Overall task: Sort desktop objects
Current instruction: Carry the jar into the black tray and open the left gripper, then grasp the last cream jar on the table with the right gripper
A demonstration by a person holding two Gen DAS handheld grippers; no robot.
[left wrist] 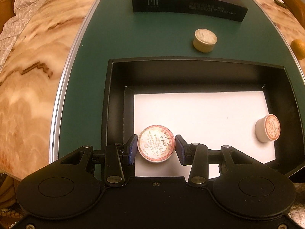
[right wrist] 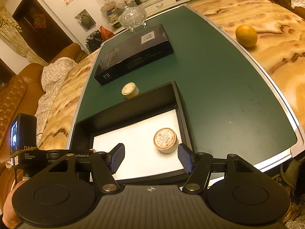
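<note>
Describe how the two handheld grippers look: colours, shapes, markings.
Both the left gripper and right gripper are matte black, with two round discs on the body, silver pivot rivets and blue ribbed finger pads. White lettering, partly legible, marks the left gripper's black box, seen from the right wrist.

The bench [right wrist: 276, 61] is wavy orange and cream. The mat [right wrist: 219, 87] is dark green. The black tray [left wrist: 118, 87] has a white floor. The tongs' pads [right wrist: 185, 158] are blue.
</note>
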